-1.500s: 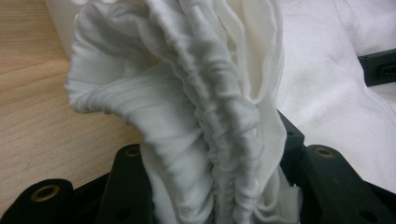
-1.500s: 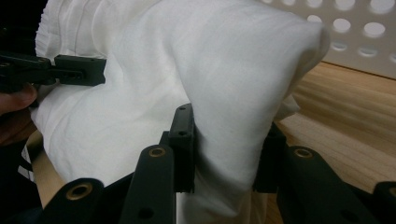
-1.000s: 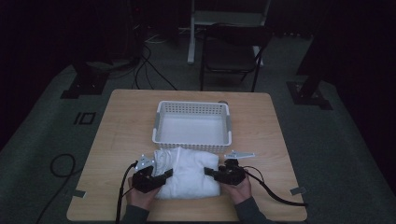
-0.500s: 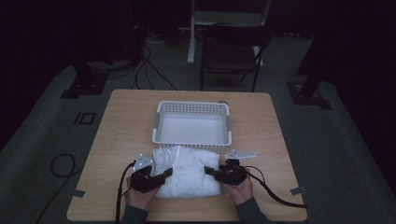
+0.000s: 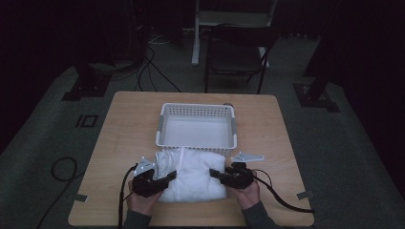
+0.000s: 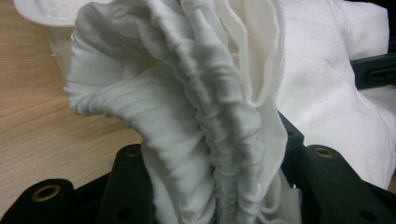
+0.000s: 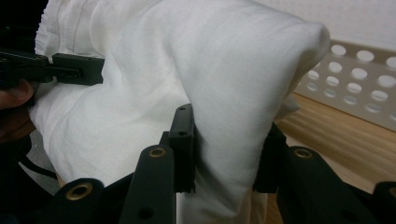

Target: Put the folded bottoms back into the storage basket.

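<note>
Left claw pinching the folded white garment at one end, right claw at the other; symmetric hold keeps folds intact, presumably for lifting into the basket beyond on the counter.

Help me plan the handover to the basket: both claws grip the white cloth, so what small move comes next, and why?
Probably lift the folded white cloth a little, both hands together. The left claw and right claw are each clamped on an end, and the empty white basket sits just beyond it.
</note>
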A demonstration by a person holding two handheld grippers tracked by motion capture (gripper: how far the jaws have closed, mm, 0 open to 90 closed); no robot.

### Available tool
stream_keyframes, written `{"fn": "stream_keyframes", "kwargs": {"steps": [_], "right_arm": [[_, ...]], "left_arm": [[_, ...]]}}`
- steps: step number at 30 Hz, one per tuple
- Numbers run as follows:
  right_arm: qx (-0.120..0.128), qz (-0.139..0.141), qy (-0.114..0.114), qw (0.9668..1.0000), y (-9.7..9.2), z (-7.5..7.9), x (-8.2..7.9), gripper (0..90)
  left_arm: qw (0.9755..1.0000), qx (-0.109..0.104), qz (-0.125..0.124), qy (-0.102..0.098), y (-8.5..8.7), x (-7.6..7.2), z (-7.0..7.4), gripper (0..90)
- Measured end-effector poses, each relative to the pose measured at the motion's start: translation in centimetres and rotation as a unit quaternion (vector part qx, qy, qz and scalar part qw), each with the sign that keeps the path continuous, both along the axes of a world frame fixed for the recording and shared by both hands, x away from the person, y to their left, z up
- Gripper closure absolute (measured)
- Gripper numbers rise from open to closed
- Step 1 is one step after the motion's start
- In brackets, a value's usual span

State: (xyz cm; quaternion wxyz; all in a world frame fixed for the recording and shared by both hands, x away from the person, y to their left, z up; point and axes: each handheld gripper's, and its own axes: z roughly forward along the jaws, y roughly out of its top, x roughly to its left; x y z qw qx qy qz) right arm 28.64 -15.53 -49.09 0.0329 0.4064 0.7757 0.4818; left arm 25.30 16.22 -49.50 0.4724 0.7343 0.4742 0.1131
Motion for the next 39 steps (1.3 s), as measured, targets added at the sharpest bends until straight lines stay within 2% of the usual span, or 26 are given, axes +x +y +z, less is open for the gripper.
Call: {"fn": "stream_keyframes", "kwargs": {"steps": [15,35,39], "right_arm": [[-0.003,0.002,-0.021,0.9998,0.0,1.7,0.0,67.6],[0.002,-0.002,-0.031,0.9995,-0.4,2.8,0.1,67.6],[-0.003,-0.004,-0.04,0.9992,-0.4,3.5,0.0,67.7]], "left_arm": [[0.9999,-0.004,0.002,-0.014,-0.1,-0.2,1.3,55.8],[0.9996,-0.001,-0.005,-0.027,-0.4,0.2,2.9,56.0],[0.9995,-0.005,-0.005,-0.031,-0.4,0.3,3.4,56.0]]}}
